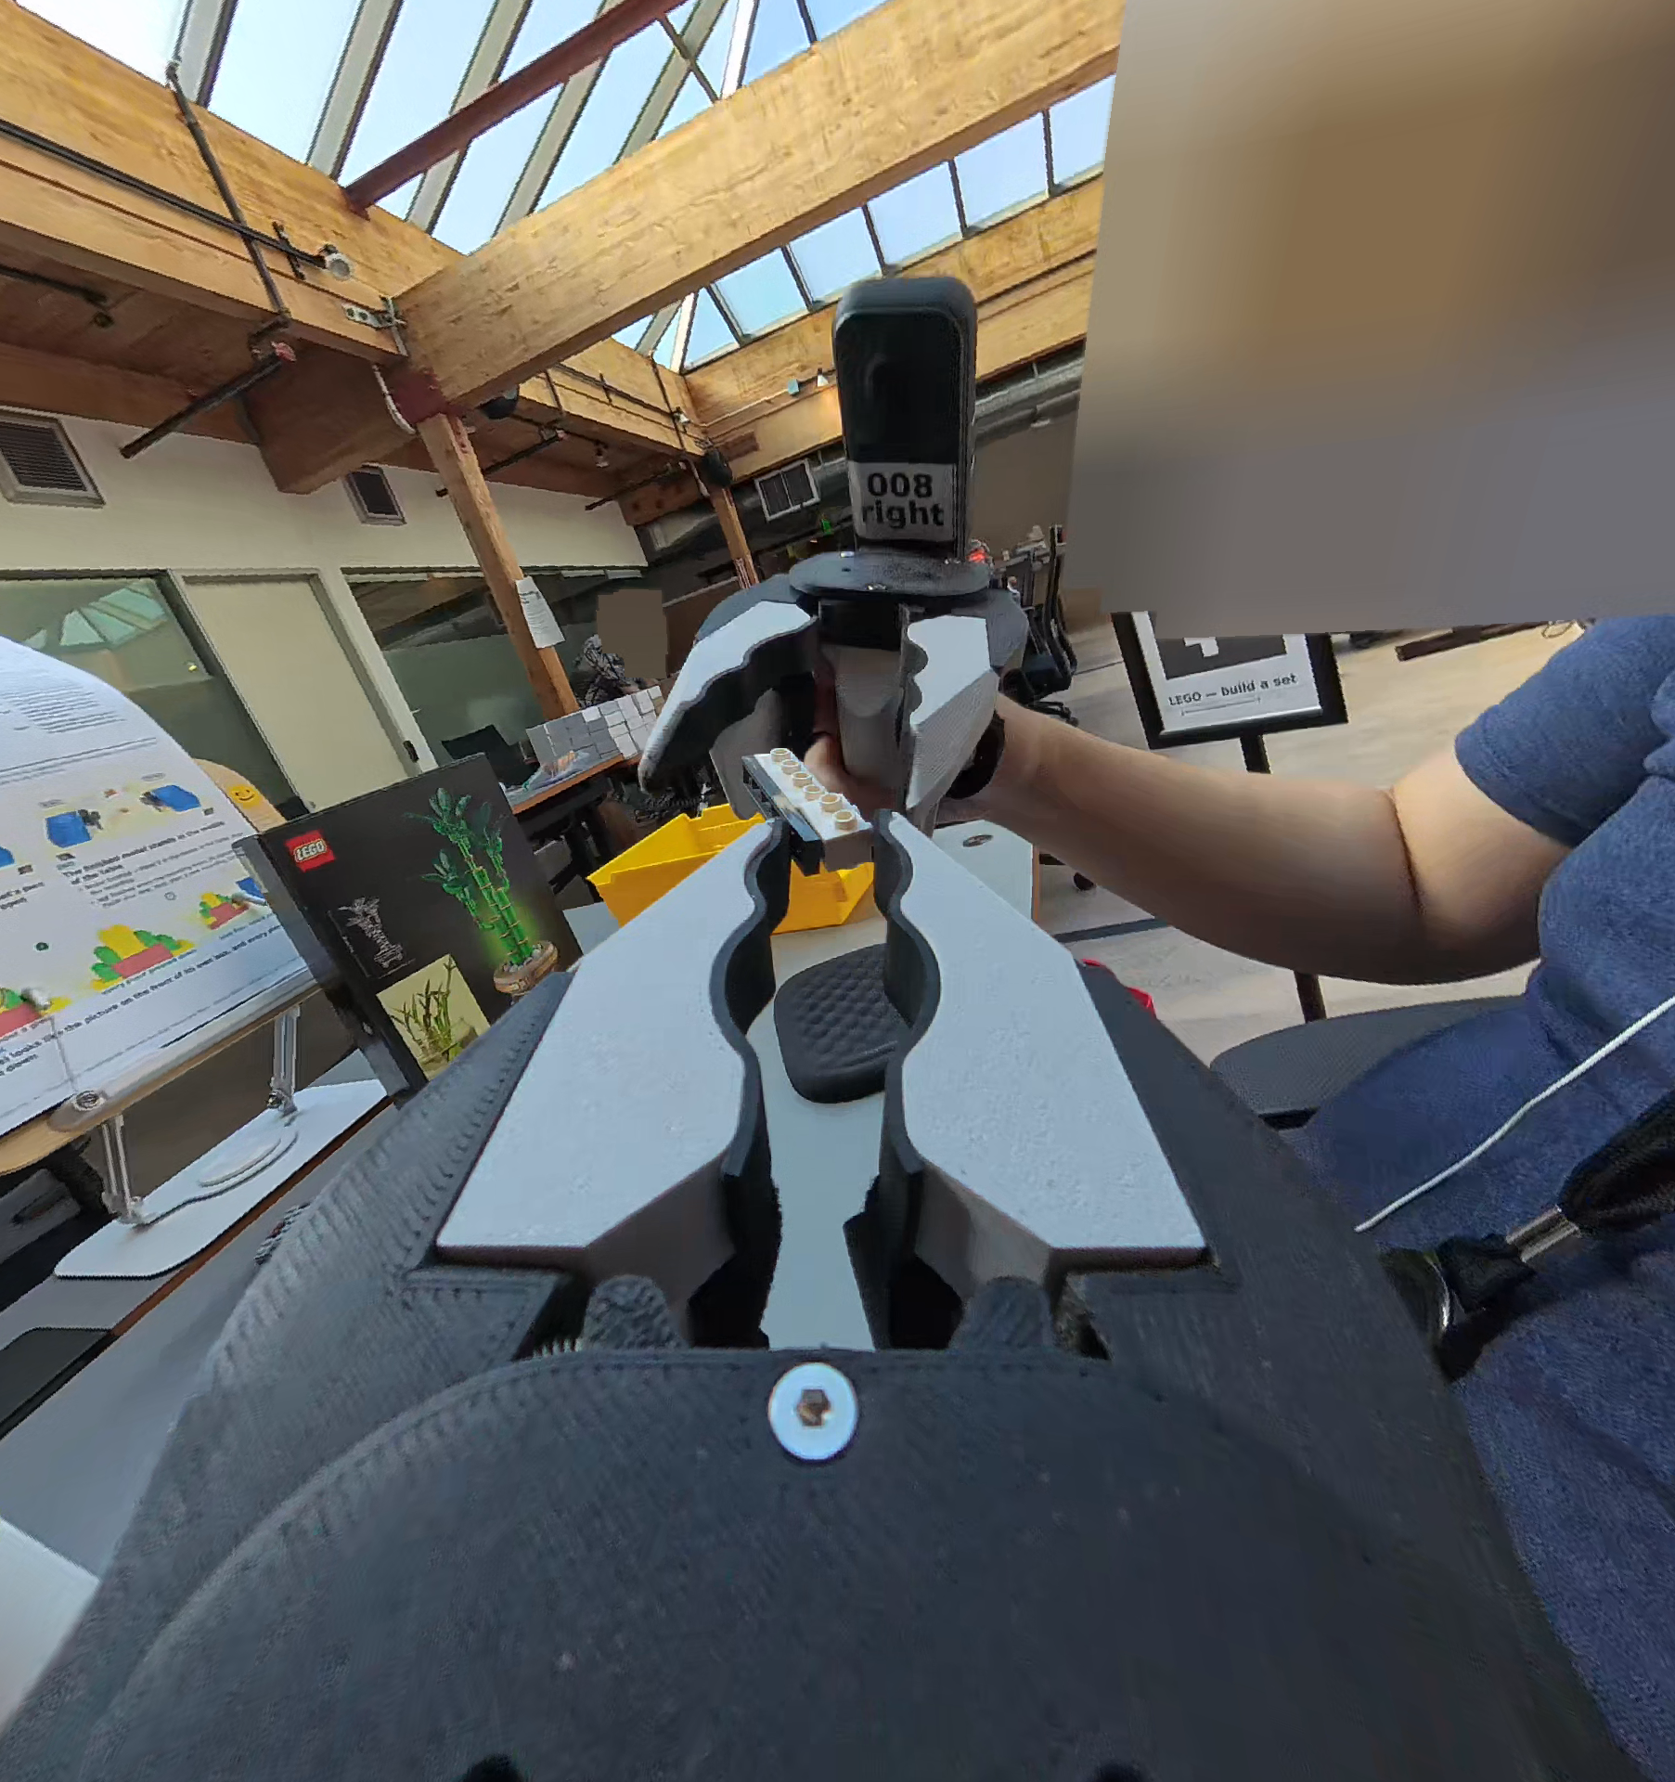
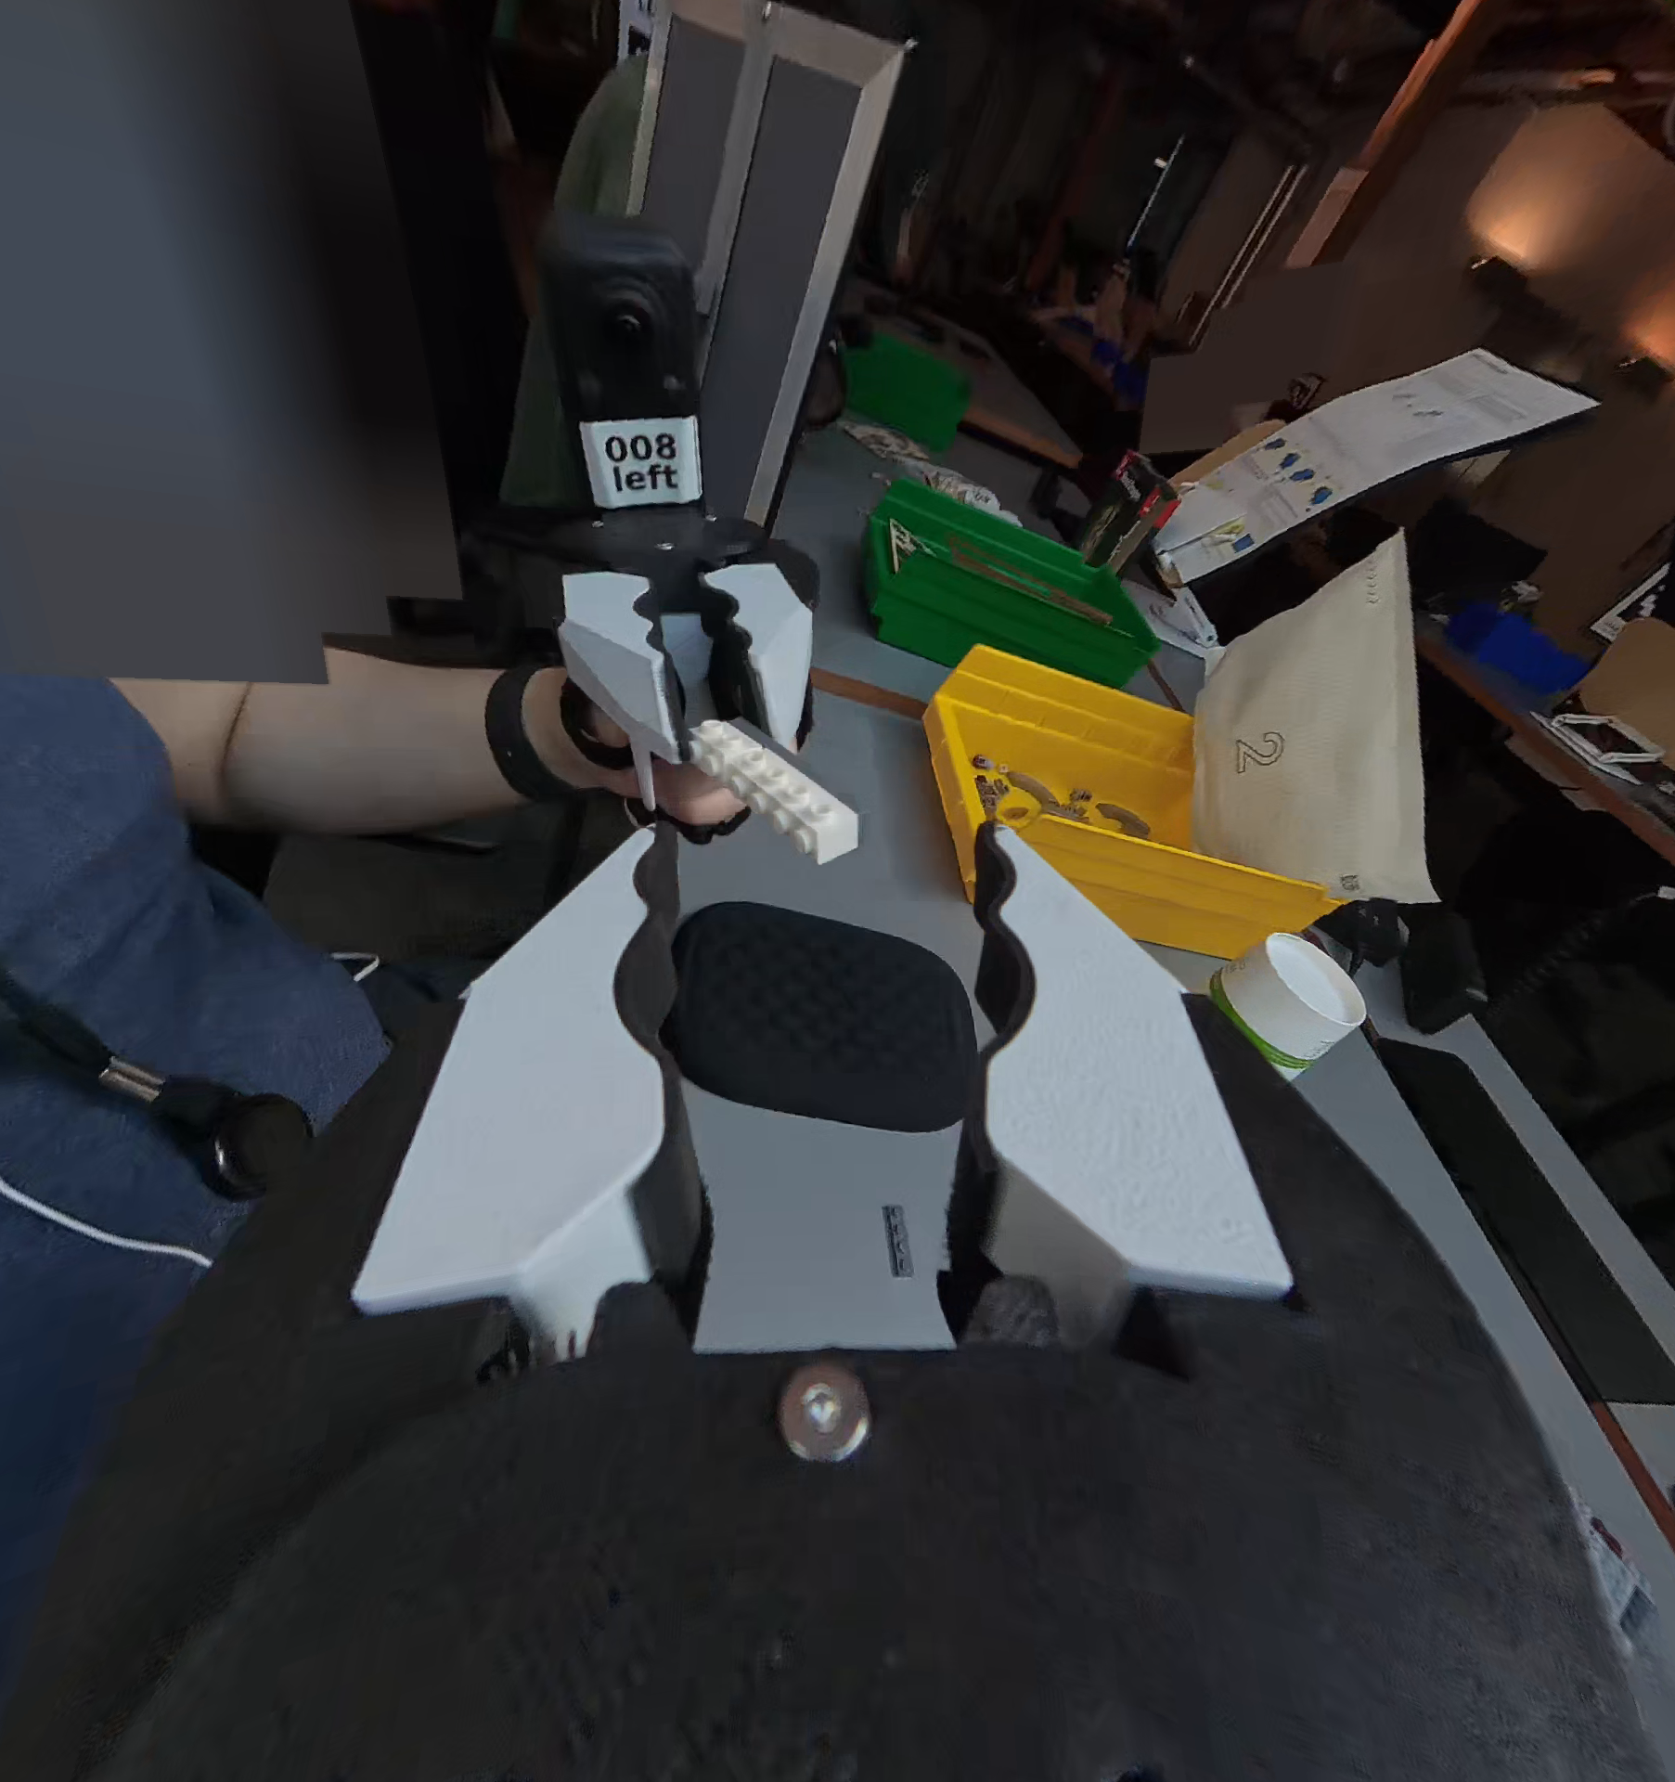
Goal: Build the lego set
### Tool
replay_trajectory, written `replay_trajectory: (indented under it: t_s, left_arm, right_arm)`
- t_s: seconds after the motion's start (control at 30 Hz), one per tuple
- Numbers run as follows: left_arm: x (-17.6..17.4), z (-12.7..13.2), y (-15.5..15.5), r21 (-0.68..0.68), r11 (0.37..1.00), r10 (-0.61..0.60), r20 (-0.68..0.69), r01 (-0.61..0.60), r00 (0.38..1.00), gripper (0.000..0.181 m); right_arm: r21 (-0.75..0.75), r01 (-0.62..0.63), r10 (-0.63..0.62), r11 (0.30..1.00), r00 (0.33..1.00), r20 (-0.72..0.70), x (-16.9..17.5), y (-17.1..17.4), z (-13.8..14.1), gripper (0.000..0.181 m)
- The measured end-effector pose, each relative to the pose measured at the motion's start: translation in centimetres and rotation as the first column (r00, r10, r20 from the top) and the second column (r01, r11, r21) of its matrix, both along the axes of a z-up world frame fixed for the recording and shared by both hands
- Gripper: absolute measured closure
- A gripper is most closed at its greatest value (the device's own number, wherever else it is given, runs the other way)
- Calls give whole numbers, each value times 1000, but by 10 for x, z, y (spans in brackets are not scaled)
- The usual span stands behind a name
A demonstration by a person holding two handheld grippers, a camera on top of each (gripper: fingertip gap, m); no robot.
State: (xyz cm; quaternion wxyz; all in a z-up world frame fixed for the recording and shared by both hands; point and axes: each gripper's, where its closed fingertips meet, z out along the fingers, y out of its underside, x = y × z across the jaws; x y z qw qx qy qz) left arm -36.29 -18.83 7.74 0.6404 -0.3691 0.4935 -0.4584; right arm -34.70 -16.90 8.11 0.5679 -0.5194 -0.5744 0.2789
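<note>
**Left fingers clamped on a long white brick**

The left gripper's [image 2: 708,747] fingers pinched one end of the long white studded plastic brick [image 2: 777,793], upper centre, mid-air. The right gripper [image 2: 819,849] gaped wide, empty. The brick looked light, rigid and smooth; its free end offered the best hold.

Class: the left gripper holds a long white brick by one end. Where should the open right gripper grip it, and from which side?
Grip the free end of the white brick across its two long smooth sides, with the right gripper coming end-on. The left gripper covers the other end; the studs face up.
</note>
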Motion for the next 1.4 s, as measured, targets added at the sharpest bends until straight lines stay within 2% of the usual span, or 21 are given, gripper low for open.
replay_trajectory:
  t_s: [0.07,0.13,0.23,0.33,0.5,0.7,1.2,1.4]
  left_arm:
    - [2,-2,-8,47,999,-3,-42,5,999,167]
    - [4,-6,-15,82,997,-7,-85,14,996,167]
    - [7,-10,-21,122,992,5,-130,11,992,167]
    - [11,-14,-24,155,988,16,-164,10,986,167]
    - [12,-17,-29,178,984,15,-188,19,982,167]
    - [14,-20,-30,204,979,29,-214,15,976,167]
    - [14,-20,-34,212,977,32,-228,17,973,168]
    - [13,-9,-37,211,977,35,-171,2,985,167]
  right_arm:
    - [44,-53,48,998,994,94,-6,-14,-5,133]
    - [83,-66,54,994,988,144,-9,-21,-6,134]
    - [65,-80,65,995,977,205,-13,-30,-9,135]
    - [60,-94,73,994,957,280,-15,-35,-16,146]
    - [38,-99,78,994,927,368,-14,-37,-20,158]
    - [46,-104,70,993,879,472,-13,-39,-29,163]
    - [121,-116,36,986,853,520,-15,-40,-34,166]
    - [201,-115,23,973,912,410,-15,-44,-23,167]
